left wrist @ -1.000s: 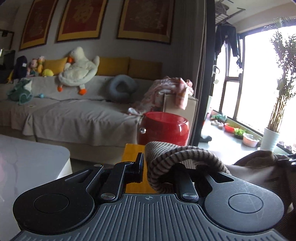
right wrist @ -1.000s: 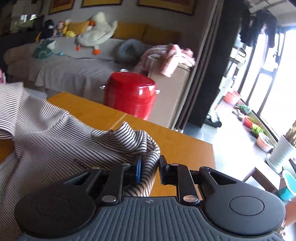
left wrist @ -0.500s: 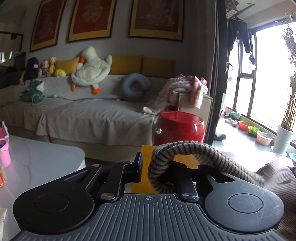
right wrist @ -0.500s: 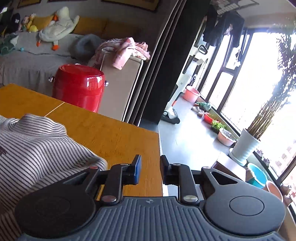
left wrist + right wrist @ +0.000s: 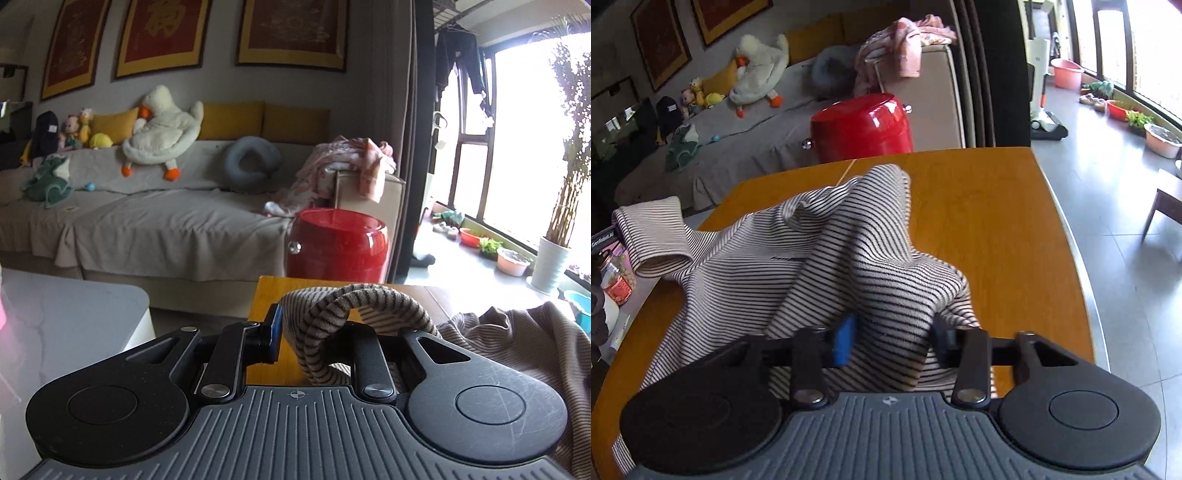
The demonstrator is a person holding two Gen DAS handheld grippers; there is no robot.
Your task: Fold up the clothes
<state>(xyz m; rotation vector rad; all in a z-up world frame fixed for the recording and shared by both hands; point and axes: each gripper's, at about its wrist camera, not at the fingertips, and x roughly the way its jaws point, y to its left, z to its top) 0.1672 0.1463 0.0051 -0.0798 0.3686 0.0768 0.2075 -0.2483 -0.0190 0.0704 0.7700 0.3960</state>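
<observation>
A striped top (image 5: 827, 258) sprawled rumpled across the wooden table (image 5: 997, 229). The left gripper (image 5: 314, 343) pinched its rolled edge; the right gripper (image 5: 892, 336), jaws spread, straddled loose cloth (ungripped), which could bunch and spoil the fold.

A wooden table (image 5: 997, 229) with an orange-yellow top and a rounded right edge is seen in the right wrist view. A striped garment (image 5: 827, 266) is spread in loose folds over its left and middle part, one cuff (image 5: 653, 236) reaching past the left edge. The right side of the top is left bare. A narrow seam line (image 5: 846, 171) is visible across the far part.
</observation>
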